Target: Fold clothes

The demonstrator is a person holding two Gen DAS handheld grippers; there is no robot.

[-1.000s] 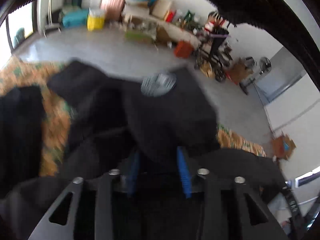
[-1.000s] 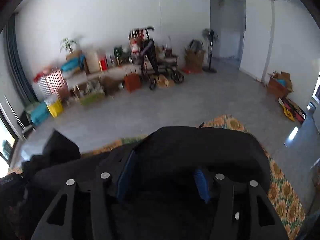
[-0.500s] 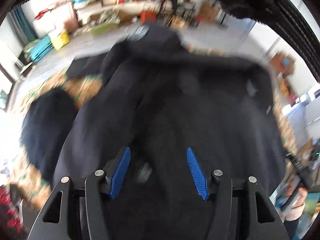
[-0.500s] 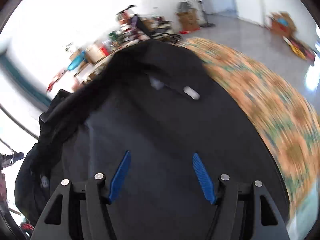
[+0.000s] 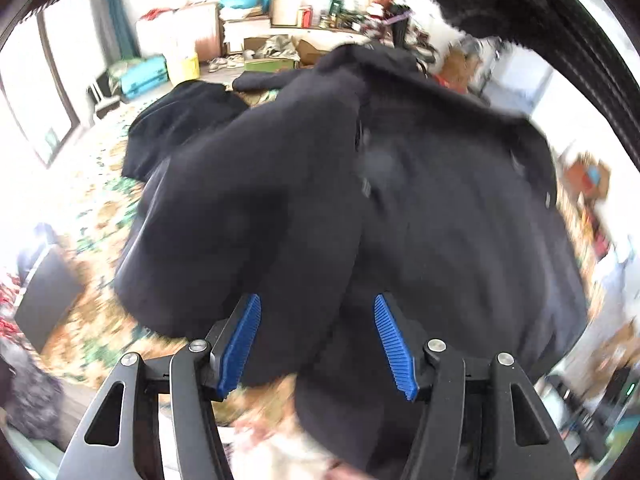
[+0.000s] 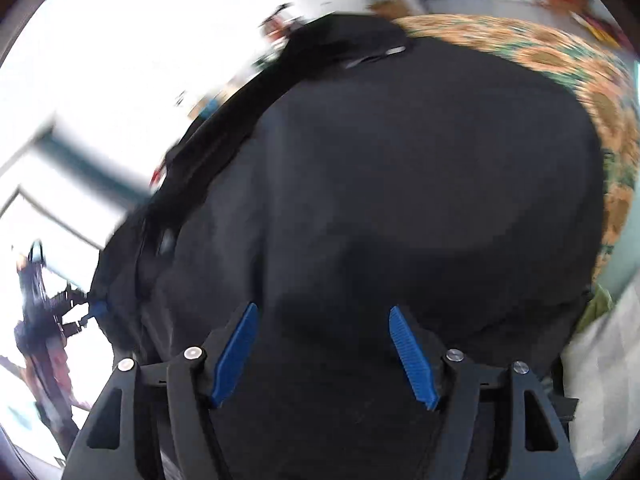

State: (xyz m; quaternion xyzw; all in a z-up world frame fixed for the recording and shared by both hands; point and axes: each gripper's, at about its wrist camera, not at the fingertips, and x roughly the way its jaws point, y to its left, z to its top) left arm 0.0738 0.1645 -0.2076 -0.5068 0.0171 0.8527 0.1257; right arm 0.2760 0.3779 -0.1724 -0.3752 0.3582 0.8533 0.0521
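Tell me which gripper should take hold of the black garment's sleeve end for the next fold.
Probably left. The left gripper is open with the rounded sleeve end of the black garment just ahead of its fingers. The right gripper, also open, faces only the broad body panel.

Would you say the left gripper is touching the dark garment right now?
Cannot tell. In the left wrist view the left gripper is open with the dark garment bunched between and beyond its blue pads, but motion blur hides any contact or gap.

You get blown-out daylight from the window (image 5: 48, 92), motion blur throughout, fisheye bending and dark vignette at edges.
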